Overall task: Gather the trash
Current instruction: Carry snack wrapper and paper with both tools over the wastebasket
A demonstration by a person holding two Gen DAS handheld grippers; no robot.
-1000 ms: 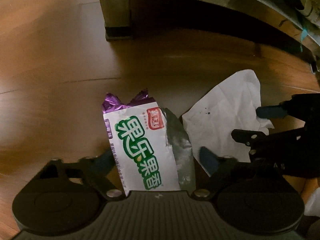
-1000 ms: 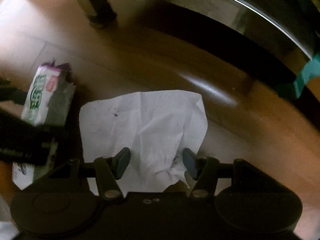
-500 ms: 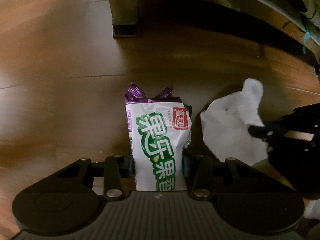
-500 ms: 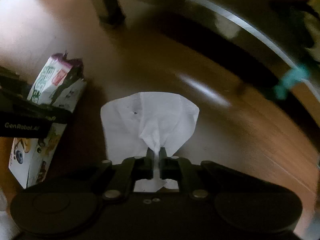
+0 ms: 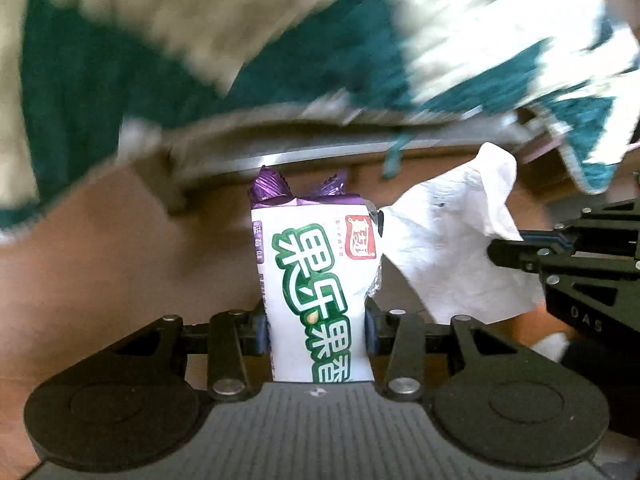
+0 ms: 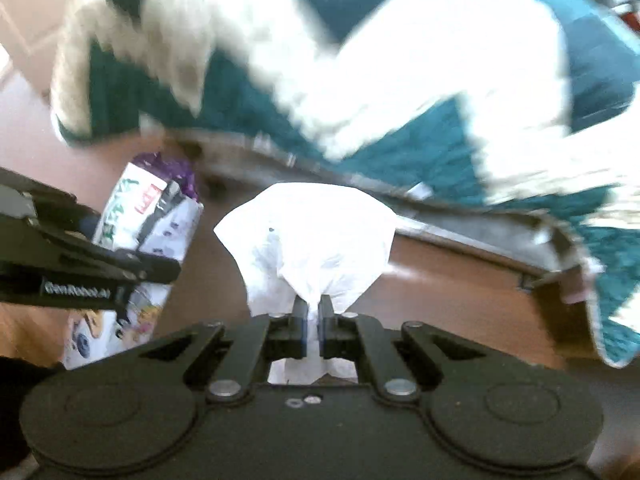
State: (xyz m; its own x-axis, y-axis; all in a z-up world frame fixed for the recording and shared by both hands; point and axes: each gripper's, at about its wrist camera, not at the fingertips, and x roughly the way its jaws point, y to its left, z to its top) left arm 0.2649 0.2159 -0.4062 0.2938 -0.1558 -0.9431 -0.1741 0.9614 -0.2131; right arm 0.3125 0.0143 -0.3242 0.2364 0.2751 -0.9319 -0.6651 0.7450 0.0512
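Observation:
A white snack wrapper (image 5: 316, 280) with green characters and a purple crimped top stands upright between the blue pads of my left gripper (image 5: 316, 330), which is shut on its lower part. To its right a crumpled white tissue (image 5: 452, 248) hangs pinched in my right gripper (image 5: 516, 246). In the right wrist view that tissue (image 6: 316, 240) fans out above my right gripper (image 6: 314, 318), shut on its bunched lower end. The wrapper (image 6: 148, 224) shows at the left there, held up off the floor by my left gripper (image 6: 120, 256), whose fingertips it partly hides.
A teal and white patterned cloth (image 5: 248, 40) covers a piece of furniture across the top of both views, blurred. Its grey edge (image 6: 440, 220) runs below the cloth. Brown wooden floor (image 5: 100, 260) lies beneath.
Both grippers closed, the left on the wrapper and the right on the tissue. Both then rose, lifting wrapper and tissue off the floor; the furniture's cloth-covered top has come into view.

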